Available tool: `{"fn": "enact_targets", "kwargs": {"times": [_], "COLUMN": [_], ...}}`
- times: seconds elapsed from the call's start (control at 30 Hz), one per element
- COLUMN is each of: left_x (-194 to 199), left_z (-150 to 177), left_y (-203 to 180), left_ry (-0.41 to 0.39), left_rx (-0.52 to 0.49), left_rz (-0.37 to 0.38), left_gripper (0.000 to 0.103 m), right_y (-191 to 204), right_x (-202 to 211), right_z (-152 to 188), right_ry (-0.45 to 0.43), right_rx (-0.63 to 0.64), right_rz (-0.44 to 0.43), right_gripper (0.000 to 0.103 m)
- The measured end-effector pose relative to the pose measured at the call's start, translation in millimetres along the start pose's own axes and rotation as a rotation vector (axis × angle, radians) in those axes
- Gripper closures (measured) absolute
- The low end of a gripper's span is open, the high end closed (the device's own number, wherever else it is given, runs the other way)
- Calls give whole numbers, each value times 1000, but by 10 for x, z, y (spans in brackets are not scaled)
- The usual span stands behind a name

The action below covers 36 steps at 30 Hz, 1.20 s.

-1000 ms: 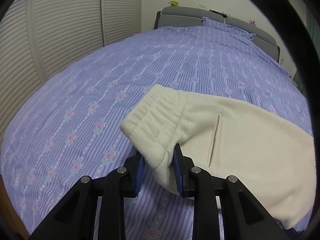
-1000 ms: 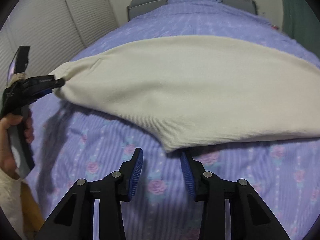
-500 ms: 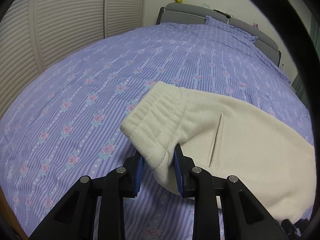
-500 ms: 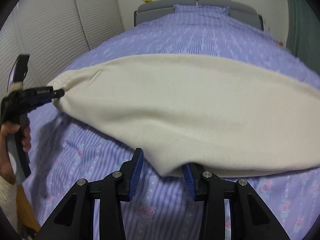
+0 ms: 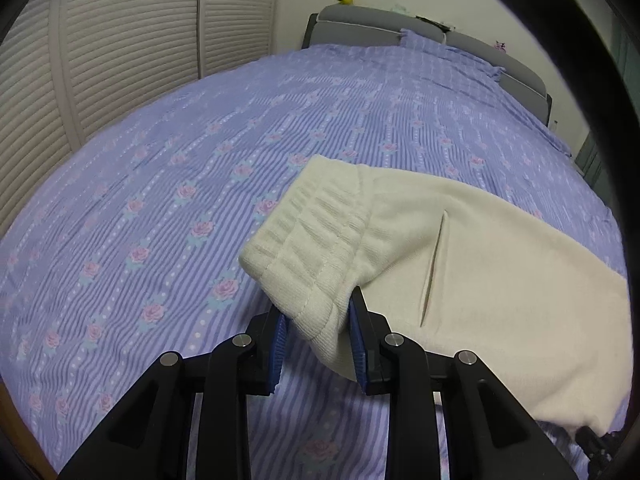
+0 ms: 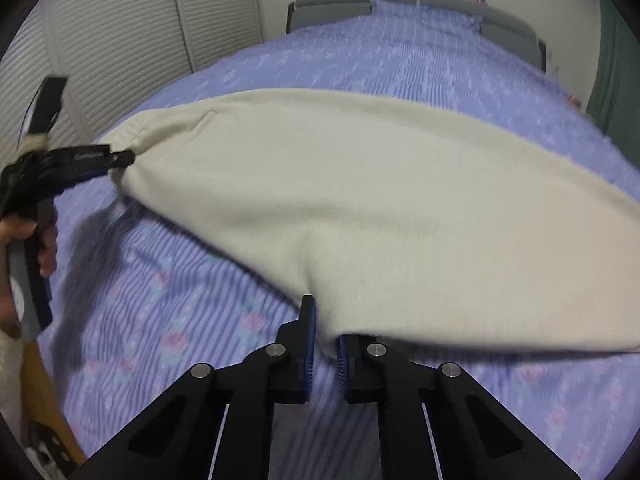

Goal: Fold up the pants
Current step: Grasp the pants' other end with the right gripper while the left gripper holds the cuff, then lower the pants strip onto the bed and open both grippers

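Note:
Cream knit pants (image 5: pixel 472 264) lie across the purple flowered bed, with the ribbed waistband (image 5: pixel 316 236) at the left. My left gripper (image 5: pixel 318 328) is shut on the near corner of the waistband and holds it a little above the bed. In the right wrist view the pants (image 6: pixel 380 208) stretch from the left gripper (image 6: pixel 116 158) at the far left to my right gripper (image 6: pixel 324 340), which is shut on the near lower edge of the pants.
The bed (image 5: pixel 160 208) is covered by a purple striped sheet with roses. A grey headboard (image 5: pixel 384 28) and pillows stand at the far end. Louvred closet doors (image 5: pixel 100 48) run along the left. A green curtain (image 6: pixel 612 72) hangs at the right.
My right gripper moved forward to the pants' near edge and closed on it. My left gripper kept its hold on the waistband and barely moved.

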State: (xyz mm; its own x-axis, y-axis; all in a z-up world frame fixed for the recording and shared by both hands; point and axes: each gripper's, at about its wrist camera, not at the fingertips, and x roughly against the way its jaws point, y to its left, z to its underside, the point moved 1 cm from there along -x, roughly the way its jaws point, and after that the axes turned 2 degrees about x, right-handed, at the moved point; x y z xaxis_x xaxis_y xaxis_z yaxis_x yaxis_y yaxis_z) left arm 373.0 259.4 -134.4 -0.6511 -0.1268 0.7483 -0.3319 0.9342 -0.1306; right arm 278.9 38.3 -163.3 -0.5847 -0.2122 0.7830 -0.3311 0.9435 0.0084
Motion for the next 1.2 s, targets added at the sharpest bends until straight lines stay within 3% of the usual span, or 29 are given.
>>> {"fn": "enact_targets", "kwargs": {"times": [0.13, 0.23, 0.3, 0.37, 0.43, 0.47, 0.57, 0.63, 0.7, 0.77, 1.0, 1.2], "left_x": [-154, -224, -236, -199, -113, -50, 262, 486, 613, 636, 85, -461], "left_z": [72, 96, 99, 120, 166, 201, 273, 231, 106, -44, -610, -895], "left_y": [99, 144, 191, 260, 360, 395, 453, 515, 575, 582, 519, 430], "left_ry": [48, 49, 42, 15, -14, -25, -107, -161, -189, -189, -99, 23], "left_rx": [20, 19, 19, 17, 4, -19, -123, -156, -174, -187, -211, -124], "left_rz": [2, 7, 2, -48, -50, -43, -63, -28, 38, 97, 241, 285], "left_gripper": [74, 70, 58, 21, 14, 15, 15, 14, 14, 14, 19, 37], "right_y": [-110, -43, -49, -17, 59, 129, 276, 323, 336, 319, 305, 350], "right_x": [-216, -224, -221, -206, -142, -96, 175, 327, 444, 486, 295, 18], "right_z": [57, 46, 28, -9, 0, 6, 49, 22, -94, -280, -860, -1073], "right_ry": [90, 86, 99, 123, 137, 125, 64, 4, -67, -138, -198, -182], "right_rx": [-47, 10, 4, 16, 57, 76, 87, 92, 85, 76, 29, 33], "right_rz": [-17, 29, 39, 83, 168, 190, 153, 141, 150, 150, 163, 169], "right_gripper": [95, 95, 95, 89, 73, 61, 60, 59, 47, 45, 45, 45]}}
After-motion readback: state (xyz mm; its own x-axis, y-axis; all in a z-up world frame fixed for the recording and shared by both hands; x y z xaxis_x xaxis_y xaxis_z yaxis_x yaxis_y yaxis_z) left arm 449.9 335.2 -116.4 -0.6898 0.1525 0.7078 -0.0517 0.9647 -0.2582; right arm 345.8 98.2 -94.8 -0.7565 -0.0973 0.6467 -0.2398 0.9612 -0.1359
